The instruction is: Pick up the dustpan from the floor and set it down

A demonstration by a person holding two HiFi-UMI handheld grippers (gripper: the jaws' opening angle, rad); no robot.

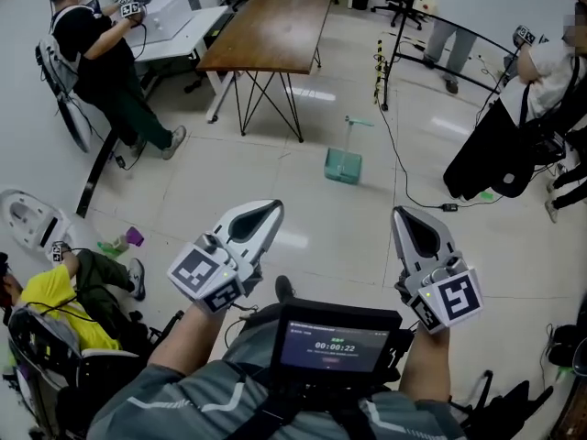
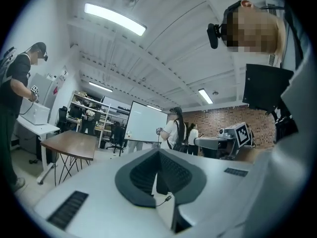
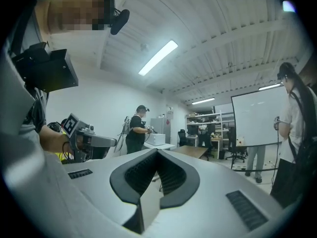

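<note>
Currently we hold the left gripper (image 1: 271, 208) level and pointing forward, its jaws pressed together with nothing between them. Ahead, between the lines of our two grippers, the teal dustpan (image 1: 343, 166) sits on the tiled floor (image 1: 348, 246), handle upright, well apart from both and near the wooden table (image 1: 271, 30). Our right gripper (image 1: 402, 214) likewise points forward, jaws clenched and empty.
</note>
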